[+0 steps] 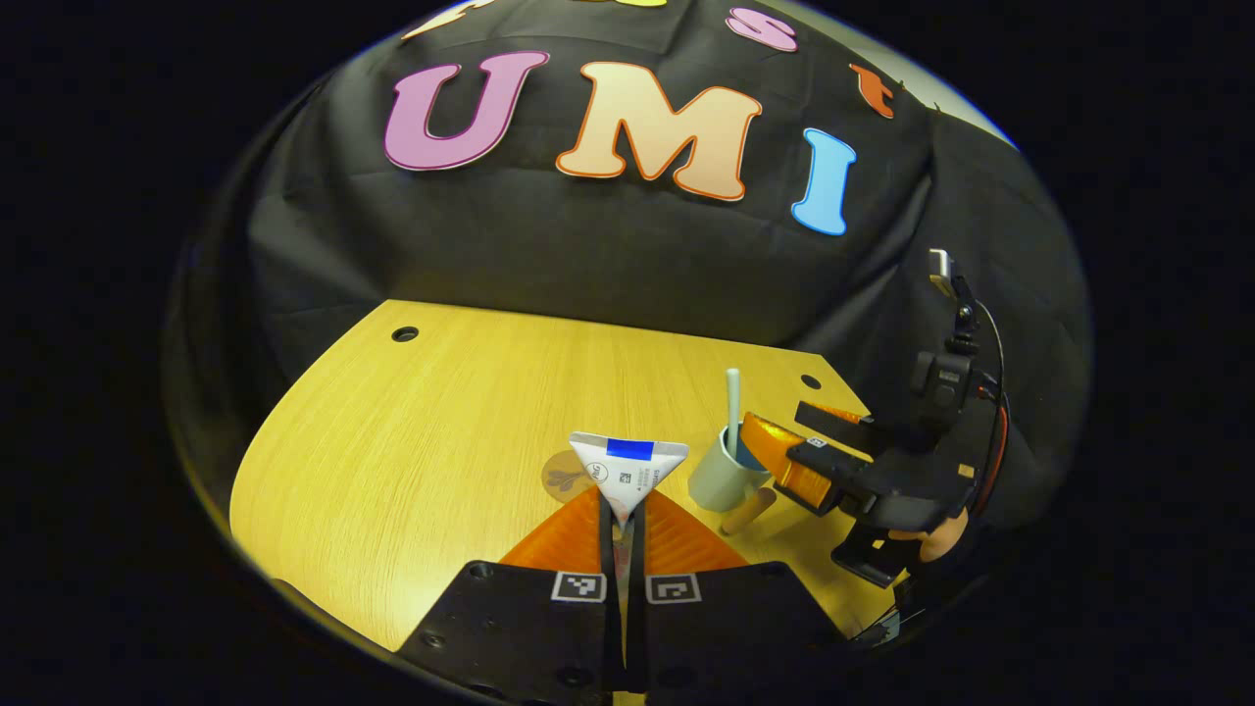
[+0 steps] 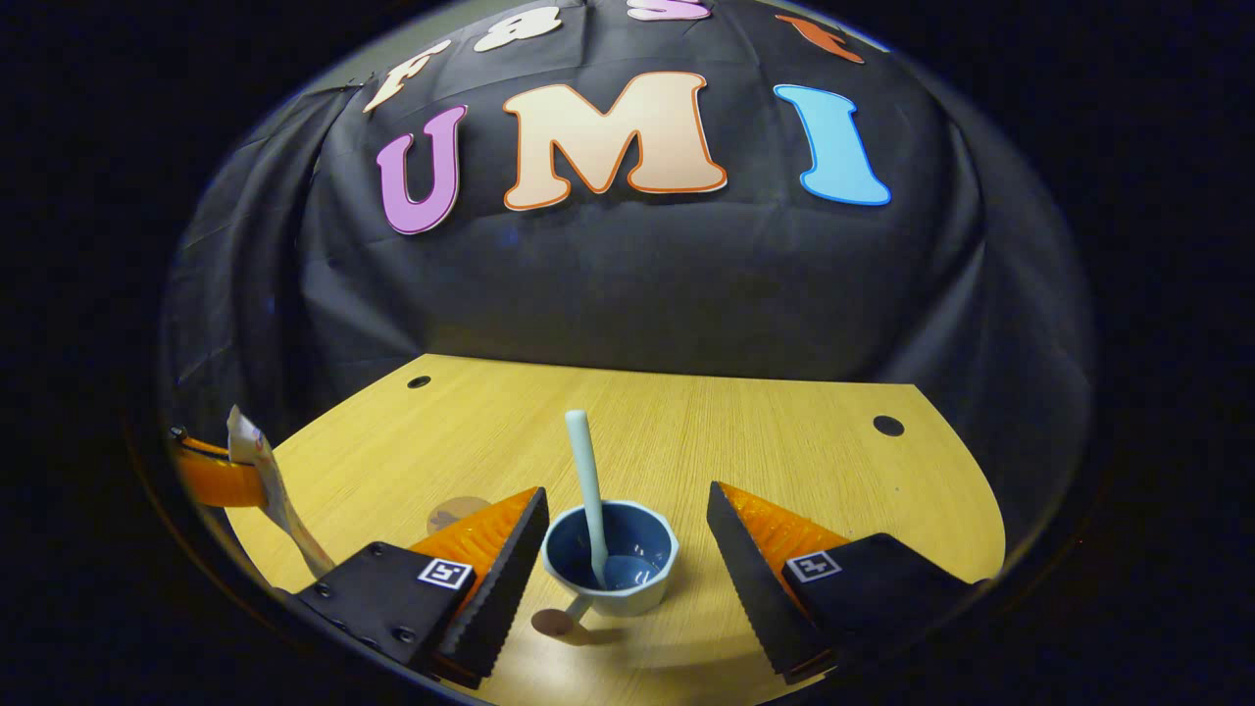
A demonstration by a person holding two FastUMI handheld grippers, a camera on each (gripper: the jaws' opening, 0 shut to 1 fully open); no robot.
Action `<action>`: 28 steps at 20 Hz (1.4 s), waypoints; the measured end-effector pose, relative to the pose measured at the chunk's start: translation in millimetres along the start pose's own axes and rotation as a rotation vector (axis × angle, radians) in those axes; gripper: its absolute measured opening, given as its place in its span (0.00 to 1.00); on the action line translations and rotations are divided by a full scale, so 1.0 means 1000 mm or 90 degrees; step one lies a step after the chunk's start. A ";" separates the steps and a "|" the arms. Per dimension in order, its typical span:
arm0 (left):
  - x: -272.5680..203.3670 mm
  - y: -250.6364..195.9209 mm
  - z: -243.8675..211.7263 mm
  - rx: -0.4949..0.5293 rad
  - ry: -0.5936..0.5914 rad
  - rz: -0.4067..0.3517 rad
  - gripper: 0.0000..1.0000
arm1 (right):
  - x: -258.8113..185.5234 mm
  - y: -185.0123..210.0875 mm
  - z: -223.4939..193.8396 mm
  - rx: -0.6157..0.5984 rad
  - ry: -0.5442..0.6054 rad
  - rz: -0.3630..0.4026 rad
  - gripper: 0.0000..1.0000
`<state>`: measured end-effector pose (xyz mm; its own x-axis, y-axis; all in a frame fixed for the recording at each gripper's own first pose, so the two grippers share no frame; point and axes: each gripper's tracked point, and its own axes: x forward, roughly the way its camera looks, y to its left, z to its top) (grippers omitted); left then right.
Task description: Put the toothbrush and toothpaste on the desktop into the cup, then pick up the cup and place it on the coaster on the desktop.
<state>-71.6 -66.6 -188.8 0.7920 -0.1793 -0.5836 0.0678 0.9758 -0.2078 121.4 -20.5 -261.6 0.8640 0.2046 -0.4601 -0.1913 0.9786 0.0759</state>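
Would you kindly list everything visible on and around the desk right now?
cup: one, pale outside, blue inside, between the right hand-held gripper's open fingers
toothbrush: one, pale, upright in the cup
toothpaste: one, white tube, blue band, clamped off the desk
coaster: one, brown, round, on desk behind the toothpaste
desk: one, yellow wood
left hand-held gripper: one, shut on the toothpaste
right hand-held gripper: one, open

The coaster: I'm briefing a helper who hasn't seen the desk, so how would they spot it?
On the wooden desk, look left of the cup holding the toothbrush. The coaster is the flat brown disc lying there, the only thing flush with the desktop.
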 end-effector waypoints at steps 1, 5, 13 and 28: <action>0.004 -0.004 0.005 0.004 -0.003 -0.007 0.00 | -0.005 -0.002 -0.003 0.002 0.004 -0.001 0.99; 0.020 -0.025 0.029 0.018 -0.024 -0.041 0.00 | -0.027 -0.013 -0.013 -0.002 0.013 -0.007 0.99; 0.053 -0.092 0.079 0.045 -0.073 -0.120 0.00 | -0.056 -0.035 -0.032 0.005 0.032 -0.020 0.99; 0.116 -0.143 0.061 0.035 -0.066 -0.105 0.02 | -0.072 -0.071 -0.037 0.041 0.043 -0.010 0.99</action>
<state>47.3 -219.5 -179.2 0.8259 -0.3255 -0.4604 0.2318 0.9403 -0.2491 55.6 -105.4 -266.5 0.8329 0.1887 -0.5203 -0.1450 0.9816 0.1238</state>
